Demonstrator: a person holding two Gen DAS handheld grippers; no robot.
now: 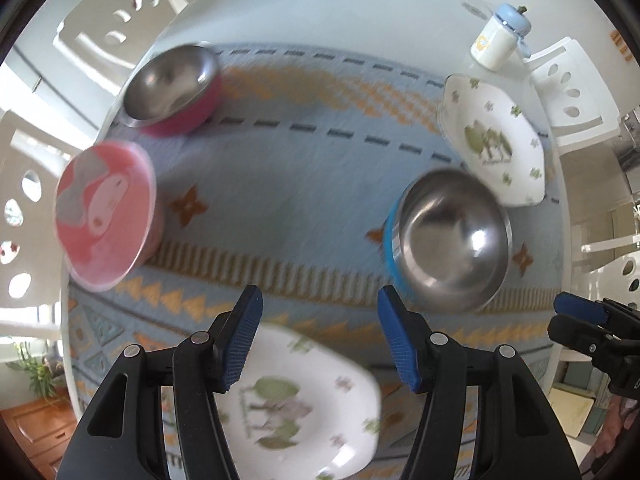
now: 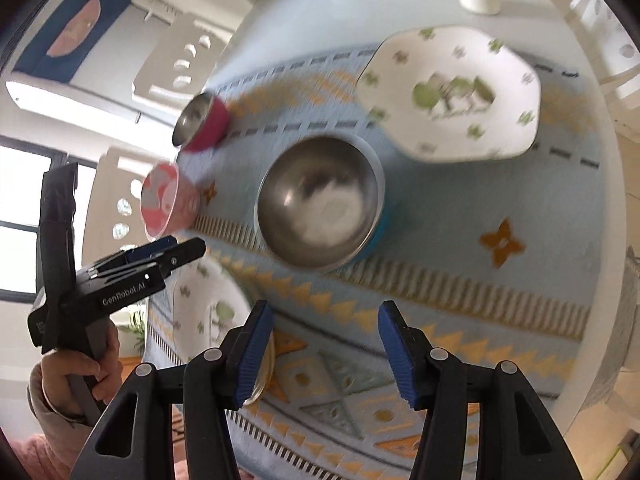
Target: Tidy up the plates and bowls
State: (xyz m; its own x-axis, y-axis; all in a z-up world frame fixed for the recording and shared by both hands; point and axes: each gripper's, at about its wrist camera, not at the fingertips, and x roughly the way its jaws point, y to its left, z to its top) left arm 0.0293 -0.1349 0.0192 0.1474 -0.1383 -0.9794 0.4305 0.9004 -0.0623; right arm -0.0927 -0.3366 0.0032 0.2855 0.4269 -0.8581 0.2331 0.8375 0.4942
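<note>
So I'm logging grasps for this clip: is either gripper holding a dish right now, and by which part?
Nothing is held. The left gripper and right gripper are both open, fingers apart above the patterned mat.

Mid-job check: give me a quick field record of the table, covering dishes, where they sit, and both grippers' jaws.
surface: patterned blue cloth on a white round table
plates: two white floral, near plate under the left gripper, far plate near the bottle
bowls: steel with blue outside, steel with pink outside, pink cartoon bowl
stacking: all separate
other: white bottle
left gripper: jaws open, empty
right gripper: jaws open, empty
</note>
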